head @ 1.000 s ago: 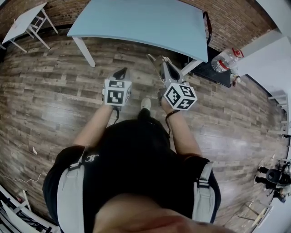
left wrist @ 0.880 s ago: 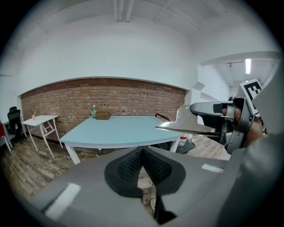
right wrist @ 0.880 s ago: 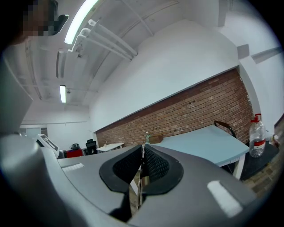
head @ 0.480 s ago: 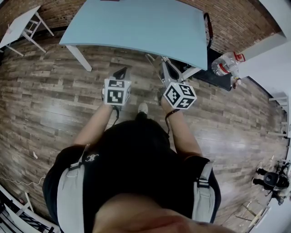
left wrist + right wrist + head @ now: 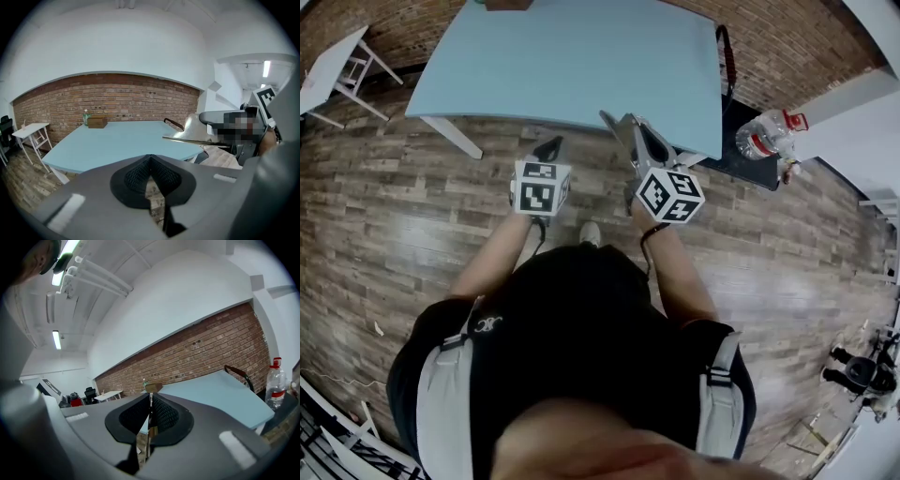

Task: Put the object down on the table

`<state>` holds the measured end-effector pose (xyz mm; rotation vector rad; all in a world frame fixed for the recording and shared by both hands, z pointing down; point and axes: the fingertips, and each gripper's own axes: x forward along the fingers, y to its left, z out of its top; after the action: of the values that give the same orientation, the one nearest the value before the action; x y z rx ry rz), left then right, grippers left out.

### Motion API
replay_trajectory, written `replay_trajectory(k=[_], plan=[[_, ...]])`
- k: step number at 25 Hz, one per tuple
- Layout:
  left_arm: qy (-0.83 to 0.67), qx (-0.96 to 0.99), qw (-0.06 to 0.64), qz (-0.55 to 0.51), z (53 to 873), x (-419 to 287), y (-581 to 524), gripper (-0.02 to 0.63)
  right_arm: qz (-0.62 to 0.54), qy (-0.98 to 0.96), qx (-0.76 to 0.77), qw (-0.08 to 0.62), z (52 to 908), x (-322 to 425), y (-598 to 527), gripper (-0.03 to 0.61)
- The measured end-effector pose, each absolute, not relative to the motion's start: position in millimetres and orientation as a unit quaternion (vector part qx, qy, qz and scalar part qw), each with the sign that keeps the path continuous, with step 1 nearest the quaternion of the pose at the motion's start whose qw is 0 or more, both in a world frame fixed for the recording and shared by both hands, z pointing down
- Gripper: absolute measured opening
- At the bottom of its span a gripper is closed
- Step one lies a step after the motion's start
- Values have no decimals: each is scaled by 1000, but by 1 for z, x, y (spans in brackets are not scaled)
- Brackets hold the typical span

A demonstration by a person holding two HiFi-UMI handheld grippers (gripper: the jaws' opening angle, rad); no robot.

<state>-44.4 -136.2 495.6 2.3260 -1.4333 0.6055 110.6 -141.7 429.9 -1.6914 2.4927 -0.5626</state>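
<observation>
The light blue desk (image 5: 581,56) fills more of the head view than a second ago. Its near edge has drawn close to both tools, and a wooden box (image 5: 508,4) has come into sight at its far side. The tools themselves have kept their pose, so it is the person who has stepped forward. I judge the carry nearly done and the set-down not yet begun.

The right tool (image 5: 647,155) is clenched on a metal blade (image 5: 623,127), which juts ahead of it and just overlaps the desk's near edge from above. The left tool (image 5: 549,148) is closed on nothing and rides level beside the right one, short of the edge.

The right gripper view shows the grip itself. The blade (image 5: 149,420) stands edge-on as a bright sliver pinched between the pads of the right tool (image 5: 150,399), with the desk (image 5: 220,390) ahead and a water bottle (image 5: 275,383) off to its right.

The left gripper view gives the blade's broad side (image 5: 192,133), flat and roughly level, out to the right of the left tool (image 5: 149,159), whose pads meet with only floor showing below them. It may be a spatula or a scraper; that much I cannot settle. Far ahead of the left tool, this view shows the box (image 5: 97,122) on the desk (image 5: 117,140), well clear of where the blade would land.
</observation>
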Motion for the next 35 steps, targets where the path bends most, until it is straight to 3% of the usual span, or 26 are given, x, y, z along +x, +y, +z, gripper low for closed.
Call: replay_trajectory(k=[19,35], plan=[[-520,809,183,205,499,29,-230,-2,-180,822,-540,5,445,182,-248,34],[-520,796,200,237,523,7,-272,-2,-209,821,-531,-23,492,158,-298,34]])
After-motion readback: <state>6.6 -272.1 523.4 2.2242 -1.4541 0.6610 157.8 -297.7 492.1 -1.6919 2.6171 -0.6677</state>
